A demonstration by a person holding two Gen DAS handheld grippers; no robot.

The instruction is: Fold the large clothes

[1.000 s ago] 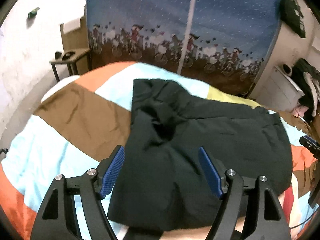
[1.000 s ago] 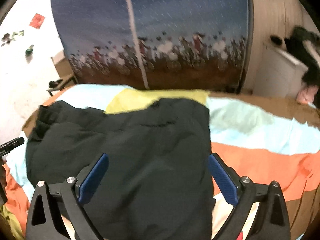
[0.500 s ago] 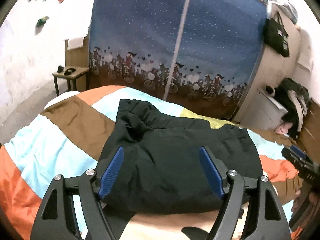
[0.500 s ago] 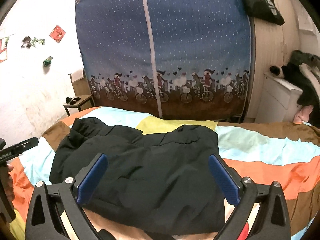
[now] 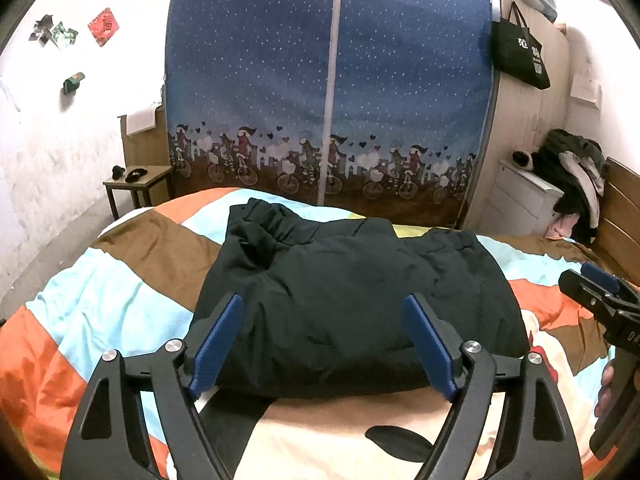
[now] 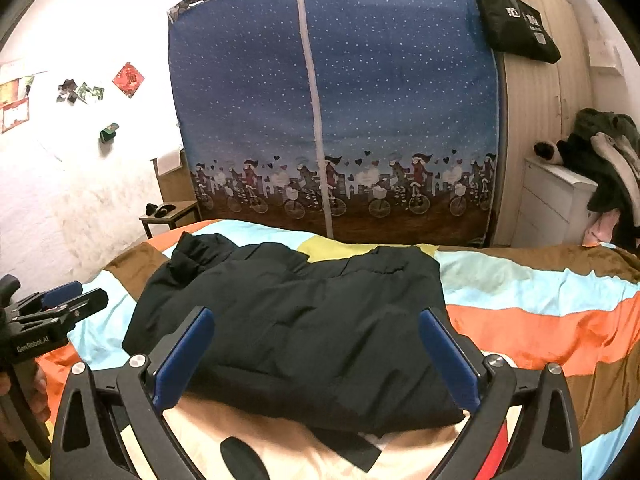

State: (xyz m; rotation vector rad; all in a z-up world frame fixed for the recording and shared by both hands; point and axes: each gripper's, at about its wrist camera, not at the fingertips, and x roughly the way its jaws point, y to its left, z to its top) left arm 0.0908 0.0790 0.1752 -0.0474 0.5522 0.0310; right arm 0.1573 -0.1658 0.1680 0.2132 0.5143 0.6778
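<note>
we read "genrobot.ai" on the left gripper [image 6: 60, 304], and white chinese characters, illegible to us, on the black tote bag [image 6: 518, 20].

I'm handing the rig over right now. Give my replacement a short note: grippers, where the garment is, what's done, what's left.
Left gripper: open, empty, clear of the cloth.
Right gripper: open, empty, likewise.
Black garment: lies folded into a thick bundle on the striped bedspread, collar end bunched at the far left.
Done: main folds appear made.
Left: perhaps tidy the bunched end and the flap poking out at the near edge.
</note>
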